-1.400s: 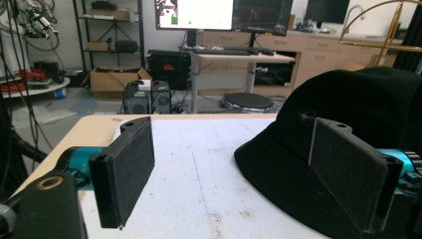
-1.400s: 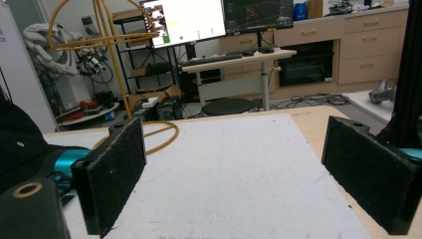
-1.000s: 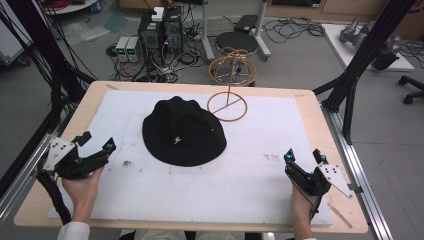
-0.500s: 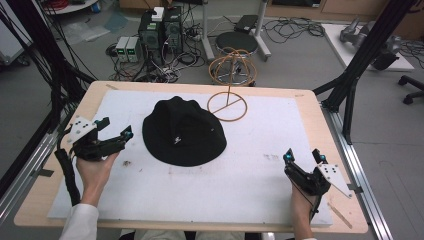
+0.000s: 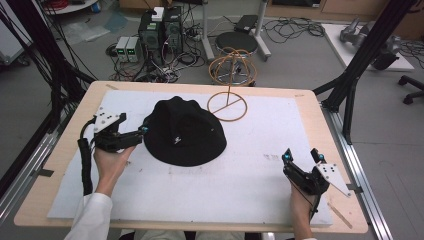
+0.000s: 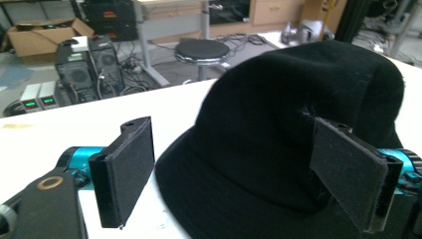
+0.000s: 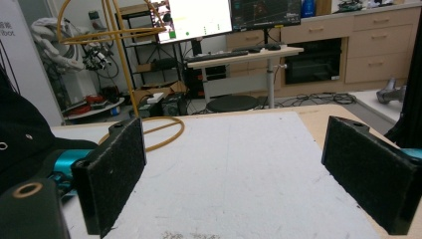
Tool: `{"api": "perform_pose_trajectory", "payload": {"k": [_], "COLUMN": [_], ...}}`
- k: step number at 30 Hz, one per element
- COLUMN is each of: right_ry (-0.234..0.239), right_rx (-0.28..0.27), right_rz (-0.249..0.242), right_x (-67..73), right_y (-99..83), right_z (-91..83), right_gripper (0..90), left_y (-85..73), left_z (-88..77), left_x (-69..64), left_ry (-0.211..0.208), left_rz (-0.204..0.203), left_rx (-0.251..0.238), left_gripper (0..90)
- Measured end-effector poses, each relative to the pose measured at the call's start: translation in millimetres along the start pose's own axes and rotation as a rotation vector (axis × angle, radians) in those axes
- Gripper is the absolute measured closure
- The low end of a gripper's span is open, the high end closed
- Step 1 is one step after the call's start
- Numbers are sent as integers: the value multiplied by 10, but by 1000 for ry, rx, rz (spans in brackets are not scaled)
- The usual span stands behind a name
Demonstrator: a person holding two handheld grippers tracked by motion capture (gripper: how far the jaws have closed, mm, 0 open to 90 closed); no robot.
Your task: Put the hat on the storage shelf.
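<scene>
One black hat [image 5: 183, 131], soft and felt-like with a rounded crown and a drooping brim, lies near the middle of the surface [image 5: 260, 200] on its white mat. A small pale emblem marks its front. Just behind it, toward the far edge, stands one wire hat stand [image 5: 227, 82]: thin tan wire bent into a ring base, an upright stem and a rounded cage on top.

There are two tongs. The left tongs [image 5: 142, 131] sit at the hat's left brim, spread wide; in the left gripper view the brim [image 6: 209, 199] lies between the two flat, fuzzy black pads [image 6: 127, 169], unpinched. The right tongs [image 5: 301, 155] rest near the surface's front right corner, well apart from the hat, spread wide and holding nothing.
</scene>
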State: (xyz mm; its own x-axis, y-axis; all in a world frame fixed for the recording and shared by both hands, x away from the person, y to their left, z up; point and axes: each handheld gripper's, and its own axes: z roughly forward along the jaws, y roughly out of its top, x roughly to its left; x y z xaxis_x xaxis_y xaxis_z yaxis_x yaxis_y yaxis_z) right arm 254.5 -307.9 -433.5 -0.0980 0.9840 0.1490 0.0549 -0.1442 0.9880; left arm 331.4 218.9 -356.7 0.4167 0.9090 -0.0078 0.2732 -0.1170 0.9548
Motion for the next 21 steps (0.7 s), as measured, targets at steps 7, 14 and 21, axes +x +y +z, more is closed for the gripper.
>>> {"api": "perform_pose_trajectory", "payload": {"k": [7,14,21], "right_ry": [4,9,13], "right_rx": [1,1,2], "right_rz": [-2,-7,-8], "right_x": [10,16,16], "right_y": [-1,-1,-2], "right_z": [4,5,9], "right_gripper": [96,96,96], "left_y": [102,157,146], "left_z": [131,340,429], "left_x": [-186,-347,-412], "left_ry": [-20,-58,-81], "left_rz": [59,42,33], "left_rx": [16,55,83], "left_gripper": [191,195,195]}}
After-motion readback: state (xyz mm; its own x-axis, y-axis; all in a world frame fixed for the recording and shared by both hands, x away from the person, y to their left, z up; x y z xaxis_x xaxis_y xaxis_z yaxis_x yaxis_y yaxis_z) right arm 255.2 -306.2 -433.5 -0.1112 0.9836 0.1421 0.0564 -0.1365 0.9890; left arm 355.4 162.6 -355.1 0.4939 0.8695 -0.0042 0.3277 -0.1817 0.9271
